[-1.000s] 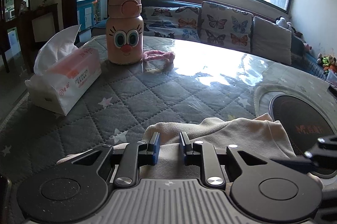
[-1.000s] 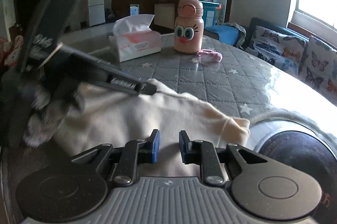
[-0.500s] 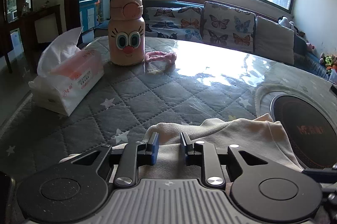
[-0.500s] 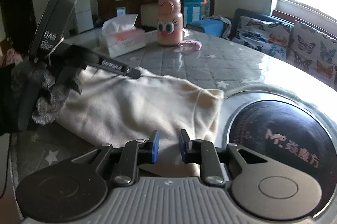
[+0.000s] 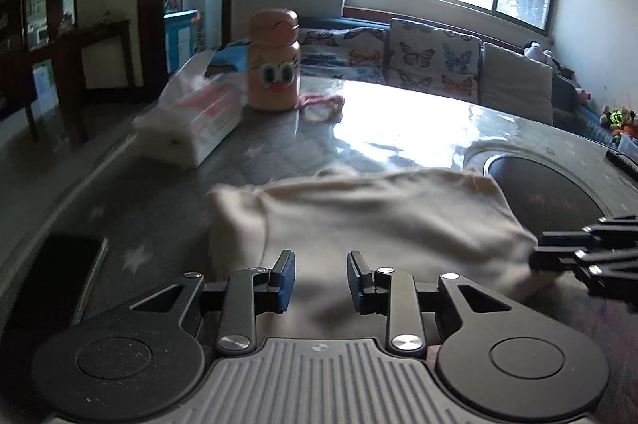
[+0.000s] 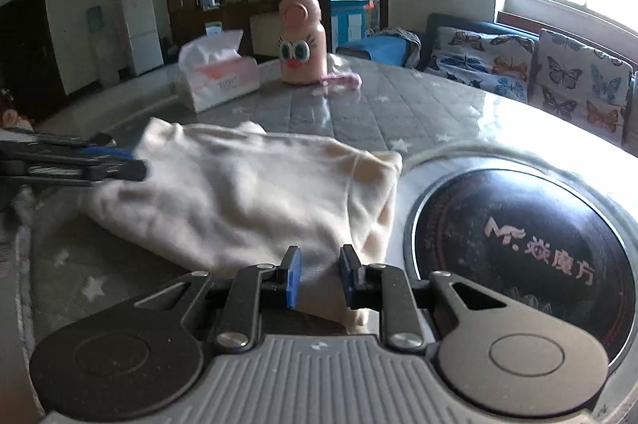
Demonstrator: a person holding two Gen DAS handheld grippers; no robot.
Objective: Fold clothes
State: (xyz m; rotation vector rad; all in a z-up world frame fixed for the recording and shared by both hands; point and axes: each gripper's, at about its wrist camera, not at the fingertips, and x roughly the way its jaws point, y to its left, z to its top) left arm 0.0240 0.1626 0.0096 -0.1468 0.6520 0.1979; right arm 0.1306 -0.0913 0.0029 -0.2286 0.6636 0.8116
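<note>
Lying on the grey quilted star-print table cover, the single cream soft-cotton garment sat as a compact, roughly rectangular bundle, its right end reaching the rim of the round black glass hob plate set into the table; layered edges at that end suggested at least one fold already lay in it, though its creased top meant I could not judge whether more folding or only smoothing was left. One garment was in view, and no pile of other clothes showed. The left gripper hovered at the near edge with its blue-padded fingers parted and nothing visibly pinched, cloth merely lying beyond the gap. The right gripper stood at the bundle's near right corner, jaws likewise apart, with cloth showing in the gap but not clamped as far as I could tell. Farther off stood one pink cartoon-faced bottle, one white-and-pink tissue pack, one pink hair band, and one dark flat phone-like slab near the left edge
</note>
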